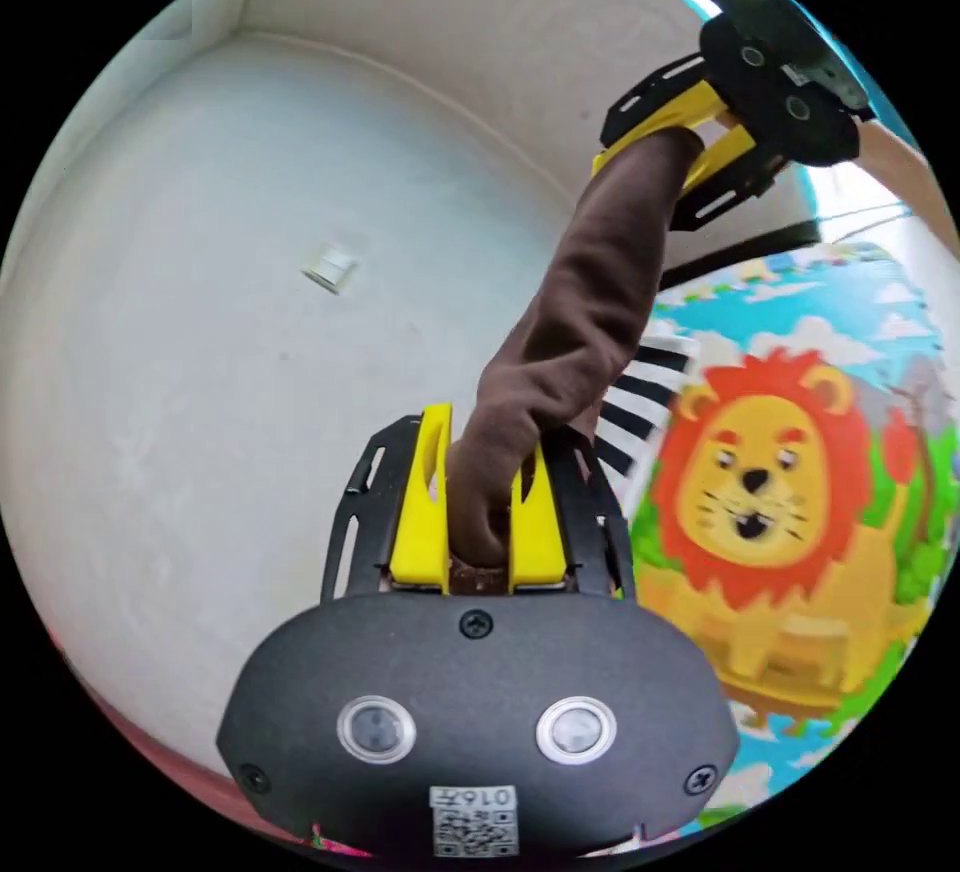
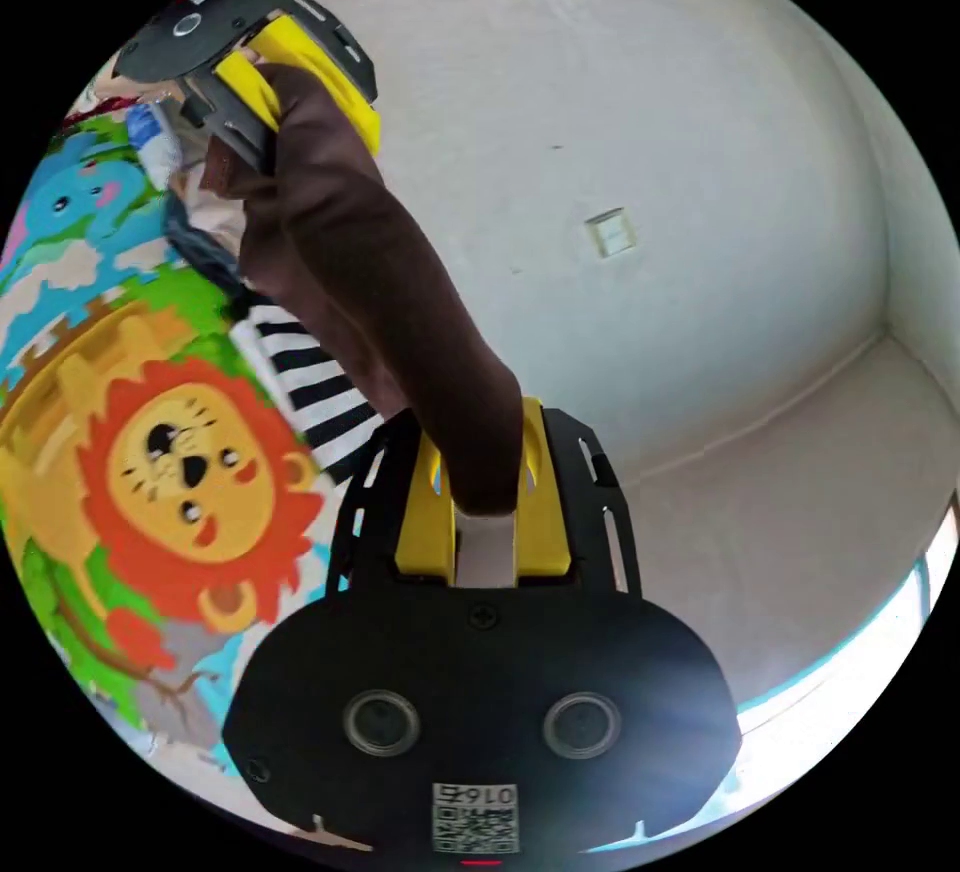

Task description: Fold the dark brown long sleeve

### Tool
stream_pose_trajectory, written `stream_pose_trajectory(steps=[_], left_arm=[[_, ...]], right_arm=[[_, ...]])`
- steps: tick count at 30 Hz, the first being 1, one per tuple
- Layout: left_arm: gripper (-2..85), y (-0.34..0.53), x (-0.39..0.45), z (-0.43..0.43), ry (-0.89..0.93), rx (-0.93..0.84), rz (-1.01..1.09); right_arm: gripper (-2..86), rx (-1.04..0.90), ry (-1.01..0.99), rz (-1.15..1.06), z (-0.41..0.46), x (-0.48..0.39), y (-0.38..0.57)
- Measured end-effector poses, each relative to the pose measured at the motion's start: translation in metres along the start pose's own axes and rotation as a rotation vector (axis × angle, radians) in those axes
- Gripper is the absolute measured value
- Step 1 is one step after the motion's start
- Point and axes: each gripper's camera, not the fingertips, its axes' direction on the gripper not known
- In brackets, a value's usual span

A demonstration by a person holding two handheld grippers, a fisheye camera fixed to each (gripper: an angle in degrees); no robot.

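Note:
The dark brown long sleeve (image 1: pixel 590 302) is stretched through the air between both grippers, high against a white wall. In the left gripper view my left gripper (image 1: pixel 480 482) is shut on one end of it, cloth bunched between the yellow jaws. The right gripper (image 1: pixel 690 147) pinches the other end at the upper right. In the right gripper view my right gripper (image 2: pixel 485 482) is shut on the brown cloth (image 2: pixel 390 292), which runs up to the left gripper (image 2: pixel 290 72) at the upper left.
Below lies a play mat with a cartoon lion (image 1: pixel 760 502) (image 2: pixel 180 472). A black-and-white striped garment (image 2: pixel 305 382) (image 1: pixel 640 392) lies on the mat under the brown cloth. More clothes (image 2: pixel 200 212) are piled further off. A small wall plate (image 1: pixel 330 267) sits on the white wall.

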Motion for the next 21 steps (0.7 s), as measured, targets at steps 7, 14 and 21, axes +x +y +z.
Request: stream_pose_trajectory(steps=[7, 14, 21], left_arm=[[8.9, 0.022, 0.081, 0.181, -0.106, -0.306, 0.139], [7.8, 0.093, 0.130, 0.196, -0.093, -0.291, 0.140], [-0.1, 0.159, 0.008, 0.130, 0.181, -0.362, -0.229]], right_arm=[[10.3, -0.165, 0.026, -0.154, 0.167, -0.096, 0.013], [9.6, -0.198, 0.089, -0.343, 0.187, -0.153, 0.077], [7.6, -0.222, -0.183, -0.046, 0.141, -0.059, 0.146]])
